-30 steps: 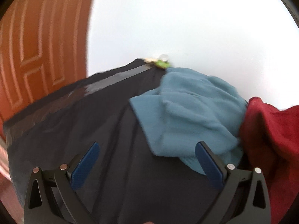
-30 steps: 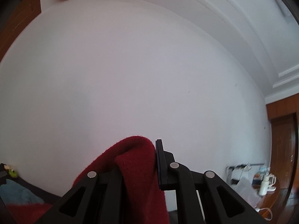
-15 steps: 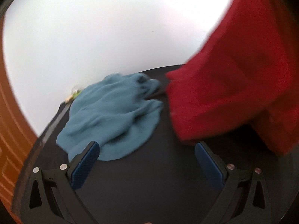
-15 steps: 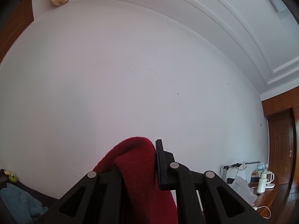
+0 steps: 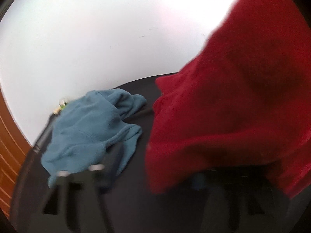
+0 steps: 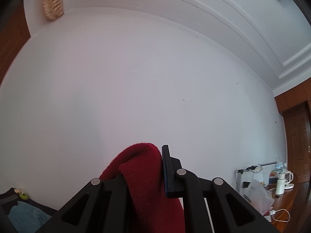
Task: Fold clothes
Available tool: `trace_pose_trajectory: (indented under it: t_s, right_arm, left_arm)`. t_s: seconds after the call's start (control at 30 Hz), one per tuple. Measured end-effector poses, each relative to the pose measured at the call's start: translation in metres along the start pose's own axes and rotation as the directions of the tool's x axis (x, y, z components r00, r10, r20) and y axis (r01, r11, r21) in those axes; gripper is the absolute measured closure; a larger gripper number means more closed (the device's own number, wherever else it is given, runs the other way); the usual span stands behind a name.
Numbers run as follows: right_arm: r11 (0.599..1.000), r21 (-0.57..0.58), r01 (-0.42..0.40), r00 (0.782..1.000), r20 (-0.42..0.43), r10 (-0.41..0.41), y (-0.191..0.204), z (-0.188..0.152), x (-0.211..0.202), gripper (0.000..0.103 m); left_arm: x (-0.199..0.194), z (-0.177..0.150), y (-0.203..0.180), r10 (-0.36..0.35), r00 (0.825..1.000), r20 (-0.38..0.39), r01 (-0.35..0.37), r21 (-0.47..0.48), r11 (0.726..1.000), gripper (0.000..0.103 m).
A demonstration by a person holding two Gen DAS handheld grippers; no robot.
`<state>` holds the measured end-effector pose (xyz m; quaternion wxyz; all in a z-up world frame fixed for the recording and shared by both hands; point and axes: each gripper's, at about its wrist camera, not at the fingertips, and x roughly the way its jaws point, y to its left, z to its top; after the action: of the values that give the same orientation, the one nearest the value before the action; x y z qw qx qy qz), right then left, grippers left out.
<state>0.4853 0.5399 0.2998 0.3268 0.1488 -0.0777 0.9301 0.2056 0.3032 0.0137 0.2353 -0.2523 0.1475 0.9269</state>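
A red knitted garment (image 5: 229,101) hangs in the air at the right of the left wrist view, its lower edge draped over the right side of my left gripper (image 5: 153,176). The left gripper is blurred by motion and partly hidden, so its state is unclear. My right gripper (image 6: 143,167) is raised high and shut on a fold of the red garment (image 6: 147,174), pointing at the wall. A crumpled blue garment (image 5: 91,132) lies on the black table (image 5: 136,209); it also shows in the right wrist view (image 6: 27,217).
A small green object (image 5: 62,105) sits at the table's far left corner by the white wall. A brown wooden door (image 5: 7,147) is at the left. In the right wrist view a wooden desk (image 6: 285,200) with a white kettle and plastic bag stands at the far right.
The red garment has been lifted higher and swung closer over my left gripper. The left gripper is now moving fast and blurred. The right gripper has risen while still gripping the garment.
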Motion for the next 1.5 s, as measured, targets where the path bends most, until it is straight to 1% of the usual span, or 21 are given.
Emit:
trace_pose_trajectory:
  t_s: [0.03, 0.13, 0.23, 0.33, 0.4, 0.43, 0.47, 0.57, 0.6, 0.73, 0.8, 0.83, 0.97, 1.07, 1.13, 1.2, 1.33, 1.37, 1.4, 1.43, 1.5]
  right_arm:
    - [1.0, 0.002, 0.01, 1.0, -0.001, -0.01, -0.013, -0.004, 0.007, 0.093]
    - [0.999, 0.005, 0.053, 0.999, -0.012, -0.053, -0.068, -0.03, 0.043, 0.093]
    - [0.995, 0.001, 0.1, 0.995, -0.023, -0.1, -0.09, -0.043, 0.039, 0.093]
    - [0.992, 0.011, 0.126, 0.991, -0.042, -0.125, -0.116, -0.052, 0.034, 0.093]
    - [0.991, 0.013, 0.131, 0.991, -0.041, -0.13, -0.12, -0.037, 0.031, 0.093]
    - [0.991, 0.011, 0.135, 0.99, -0.036, -0.135, -0.134, -0.02, 0.042, 0.093]
    - [0.99, 0.002, 0.143, 0.989, -0.025, -0.143, -0.137, -0.018, 0.043, 0.093]
    - [0.981, -0.042, 0.191, 0.981, 0.041, -0.189, -0.086, -0.002, -0.017, 0.093]
    - [0.976, -0.054, 0.212, 0.976, 0.068, -0.208, -0.082, 0.003, -0.03, 0.093]
    - [0.972, -0.018, 0.234, 0.965, 0.126, -0.23, -0.118, 0.019, -0.051, 0.093]
    - [0.97, 0.006, 0.242, 0.959, 0.148, -0.24, -0.119, 0.029, -0.073, 0.092]
    - [0.968, 0.014, 0.25, 0.955, 0.163, -0.249, -0.119, 0.034, -0.082, 0.092]
    - [0.96, 0.027, 0.28, 0.926, 0.258, -0.277, -0.139, 0.045, -0.105, 0.092]
    - [0.952, 0.03, 0.305, 0.891, 0.344, -0.296, -0.146, 0.062, -0.122, 0.092]
    - [0.945, 0.028, 0.327, 0.86, 0.406, -0.31, -0.158, 0.073, -0.132, 0.092]
    - [0.938, 0.027, 0.346, 0.834, 0.449, -0.32, -0.176, 0.087, -0.131, 0.092]
    - [0.924, 0.023, 0.382, 0.797, 0.497, -0.342, -0.182, 0.116, -0.147, 0.092]
    - [0.921, 0.023, 0.389, 0.793, 0.5, -0.348, -0.194, 0.117, -0.14, 0.092]
    - [0.919, 0.015, 0.395, 0.796, 0.494, -0.35, -0.181, 0.121, -0.146, 0.092]
    - [0.918, -0.001, 0.396, 0.806, 0.479, -0.347, -0.145, 0.118, -0.161, 0.092]
    - [0.918, -0.045, 0.393, 0.839, 0.426, -0.338, -0.121, 0.099, -0.155, 0.092]
  left_arm:
    - [-0.001, 0.004, 0.003, -0.003, 1.0, -0.002, 0.003, -0.026, 1.0, 0.087]
    - [-0.017, 0.013, 0.019, 0.013, 0.999, 0.038, -0.009, -0.115, 0.993, 0.092]
    - [-0.051, 0.023, 0.053, 0.048, 0.989, 0.141, -0.016, -0.221, 0.975, 0.092]
    - [-0.103, 0.042, 0.073, 0.123, 0.952, 0.28, -0.034, -0.305, 0.952, 0.092]
    - [-0.134, 0.057, 0.085, 0.161, 0.92, 0.358, -0.031, -0.342, 0.939, 0.092]
    - [-0.149, 0.062, 0.089, 0.179, 0.904, 0.389, -0.032, -0.355, 0.934, 0.092]
    - [-0.167, 0.068, 0.093, 0.204, 0.881, 0.428, -0.036, -0.37, 0.929, 0.092]
    - [-0.211, 0.082, 0.112, 0.276, 0.807, 0.523, -0.044, -0.413, 0.91, 0.092]
    - [-0.231, 0.084, 0.116, 0.307, 0.773, 0.555, -0.046, -0.434, 0.9, 0.092]
    - [-0.3, 0.083, 0.122, 0.409, 0.646, 0.645, -0.056, -0.494, 0.868, 0.089]
    - [-0.332, 0.083, 0.123, 0.417, 0.603, 0.68, -0.044, -0.494, 0.869, 0.088]
    - [-0.345, 0.083, 0.123, 0.419, 0.587, 0.693, -0.04, -0.492, 0.87, 0.088]
    - [-0.395, 0.075, 0.123, 0.46, 0.505, 0.73, -0.054, -0.506, 0.861, 0.088]
    - [-0.428, 0.065, 0.127, 0.503, 0.434, 0.748, -0.06, -0.533, 0.844, 0.088]
    - [-0.447, 0.06, 0.131, 0.518, 0.403, 0.754, -0.056, -0.545, 0.837, 0.087]
    - [-0.459, 0.055, 0.136, 0.517, 0.397, 0.758, -0.045, -0.546, 0.836, 0.087]
    - [-0.449, 0.048, 0.146, 0.509, 0.412, 0.756, -0.078, -0.528, 0.846, 0.086]
    - [-0.437, 0.047, 0.148, 0.505, 0.422, 0.753, -0.09, -0.52, 0.85, 0.086]
    - [-0.43, 0.049, 0.148, 0.501, 0.437, 0.747, -0.104, -0.511, 0.853, 0.085]
    - [-0.421, 0.048, 0.144, 0.493, 0.459, 0.74, -0.116, -0.499, 0.858, 0.085]
    - [-0.404, 0.047, 0.138, 0.475, 0.505, 0.721, -0.14, -0.475, 0.869, 0.084]
